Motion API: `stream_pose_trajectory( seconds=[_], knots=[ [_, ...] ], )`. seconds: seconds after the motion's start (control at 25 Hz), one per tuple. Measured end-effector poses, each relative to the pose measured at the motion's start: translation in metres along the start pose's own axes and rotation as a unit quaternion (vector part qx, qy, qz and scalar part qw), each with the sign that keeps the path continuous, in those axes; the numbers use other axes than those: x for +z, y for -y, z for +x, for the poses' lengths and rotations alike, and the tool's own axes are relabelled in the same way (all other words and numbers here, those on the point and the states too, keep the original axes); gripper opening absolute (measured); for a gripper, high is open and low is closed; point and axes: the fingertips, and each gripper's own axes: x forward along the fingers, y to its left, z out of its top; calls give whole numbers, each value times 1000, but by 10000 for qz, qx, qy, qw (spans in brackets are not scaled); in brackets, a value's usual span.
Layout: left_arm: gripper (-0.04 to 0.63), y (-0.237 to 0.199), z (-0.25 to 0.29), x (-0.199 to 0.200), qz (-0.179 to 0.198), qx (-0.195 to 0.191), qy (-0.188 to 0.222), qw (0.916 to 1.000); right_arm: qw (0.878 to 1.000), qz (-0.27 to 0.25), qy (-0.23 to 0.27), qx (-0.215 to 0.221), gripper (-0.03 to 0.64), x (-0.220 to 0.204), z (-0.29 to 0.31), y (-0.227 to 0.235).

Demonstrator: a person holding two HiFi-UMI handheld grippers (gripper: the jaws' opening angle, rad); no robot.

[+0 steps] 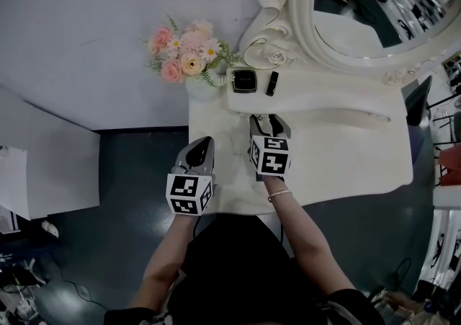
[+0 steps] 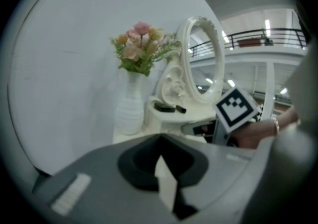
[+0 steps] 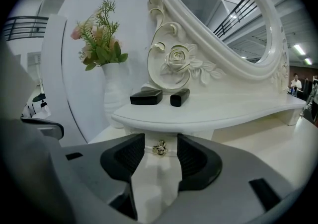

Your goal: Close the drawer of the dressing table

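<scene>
The white dressing table [image 1: 338, 165] has a raised shelf [image 3: 233, 111] below its oval mirror [image 1: 374, 6]. Under the shelf's edge sits the small drawer front [image 3: 171, 149] with a gold knob [image 3: 159, 148]. My right gripper [image 3: 160, 149] is open and points straight at it, one dark pad on each side of the knob, which lies just beyond the tips. In the head view the right gripper [image 1: 269, 123] hides the drawer. My left gripper [image 1: 202, 145] hovers over the table's left part, shut and holding nothing, its tips [image 2: 159, 156] aimed toward the vase.
A white vase of pink flowers [image 1: 184, 53] stands at the table's back left corner. A black compact [image 1: 244, 81] and a black lipstick [image 1: 272, 83] lie on the shelf. A dark floor surrounds the table, with a white wall behind it.
</scene>
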Motion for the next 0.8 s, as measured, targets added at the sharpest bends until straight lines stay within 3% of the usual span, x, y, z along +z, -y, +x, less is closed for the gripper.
stream_pose_trajectory(
  seconds=[0.48,0.8],
  knots=[
    [6,0,7,2,4,0,-20,10000,10000,-30,9,-84,176,1,3,2],
    [6,3,1,4,49,-2,45,10000,9999,-125,17,84,179,1,0,-1]
  ],
)
